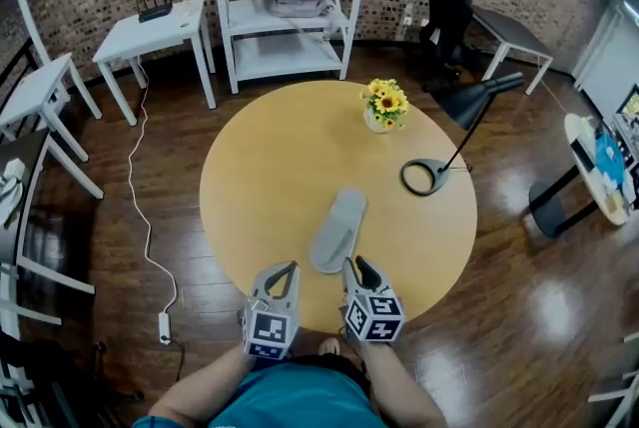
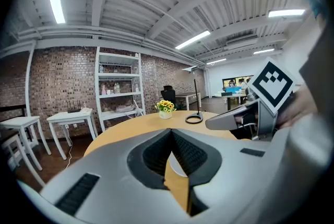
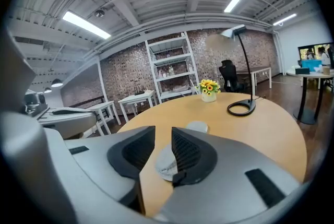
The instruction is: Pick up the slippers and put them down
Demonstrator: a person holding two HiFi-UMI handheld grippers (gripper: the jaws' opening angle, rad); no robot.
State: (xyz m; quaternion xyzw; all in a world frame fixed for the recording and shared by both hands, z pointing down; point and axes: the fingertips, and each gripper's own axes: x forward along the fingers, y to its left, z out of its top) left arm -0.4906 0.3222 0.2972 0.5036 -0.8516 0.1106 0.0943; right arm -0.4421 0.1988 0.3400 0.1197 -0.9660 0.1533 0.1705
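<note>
**Step in hand (judged): approach for pick-up**

1. Advance the right tool low over the desk until the heel end of the grey slipper sits between the pads.
2. The slipper is flat and thin. Rolling the tool so that one jaw goes above the edge and one below would likely hold better than a sideways pinch.
3. Close only once the pads overlap the material; a grip on the very rim may slip.

**Tool state**

- Right tool: jaws partly apart with a narrow gap and nothing between the pads. The slipper's heel end shows through the gap, just beyond the tips. No contact is apparent.
- Left tool: jaw tips meet and it holds nothing. It hovers at the desk's near edge, just beside the right tool.

**Task object**

The slipper lies flat on the desk — nearer the desk's near edge than its centre — with its toe toward the desk's far side. Only one slipper is in view.

**Surroundings**

A pot of yellow flowers stands toward the desk's far side, well apart from the slipper.
</note>
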